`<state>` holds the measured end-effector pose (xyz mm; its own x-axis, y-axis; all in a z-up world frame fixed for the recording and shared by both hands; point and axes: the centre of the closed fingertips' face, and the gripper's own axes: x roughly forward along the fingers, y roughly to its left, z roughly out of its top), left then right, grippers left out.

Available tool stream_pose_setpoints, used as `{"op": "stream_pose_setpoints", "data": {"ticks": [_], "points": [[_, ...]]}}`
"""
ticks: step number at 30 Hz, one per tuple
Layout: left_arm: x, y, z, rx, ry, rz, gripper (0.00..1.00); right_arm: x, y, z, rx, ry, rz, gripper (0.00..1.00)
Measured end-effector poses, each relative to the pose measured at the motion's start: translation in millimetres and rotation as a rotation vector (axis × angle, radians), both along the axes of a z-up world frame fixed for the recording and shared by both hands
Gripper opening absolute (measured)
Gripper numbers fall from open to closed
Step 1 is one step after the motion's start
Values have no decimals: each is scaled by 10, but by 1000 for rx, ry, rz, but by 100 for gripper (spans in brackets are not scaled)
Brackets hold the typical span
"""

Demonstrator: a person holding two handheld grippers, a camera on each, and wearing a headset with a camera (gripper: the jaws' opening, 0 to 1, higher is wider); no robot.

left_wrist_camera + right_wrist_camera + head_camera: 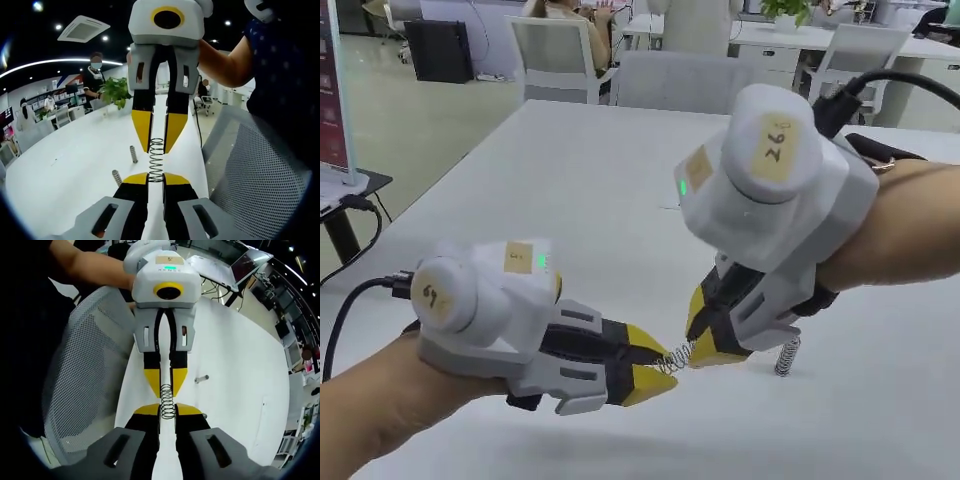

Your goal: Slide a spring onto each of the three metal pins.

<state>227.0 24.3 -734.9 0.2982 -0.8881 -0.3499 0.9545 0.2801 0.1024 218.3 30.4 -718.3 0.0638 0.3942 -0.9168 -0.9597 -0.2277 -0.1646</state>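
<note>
Tabletop (570, 180); left gripper (660, 377) opposite right gripper (706, 352)

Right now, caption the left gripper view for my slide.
Left gripper and right gripper hold one spring between them over the table, two upright springs beyond.

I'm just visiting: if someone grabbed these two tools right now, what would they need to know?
Left gripper and right gripper: each shut on one end of the same spring, held above the table.
Far upright spring and near upright spring stand on the table, seemingly already on pins.
Left: fit the held spring, the third.
</note>
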Motion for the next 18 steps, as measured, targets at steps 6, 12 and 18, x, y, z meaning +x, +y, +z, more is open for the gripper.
{"op": "stream_pose_setpoints", "data": {"ticks": [6, 12, 18], "points": [[2, 9, 2, 2, -2, 4, 2, -31, 61, 56, 9, -8, 15, 8], [-5, 4, -5, 5, -1, 2, 2, -41, 134, 108, 33, -4, 35, 0], [7, 29, -10, 4, 4, 11, 2, 45, 125, 168, 59, -16, 18, 0]]}}
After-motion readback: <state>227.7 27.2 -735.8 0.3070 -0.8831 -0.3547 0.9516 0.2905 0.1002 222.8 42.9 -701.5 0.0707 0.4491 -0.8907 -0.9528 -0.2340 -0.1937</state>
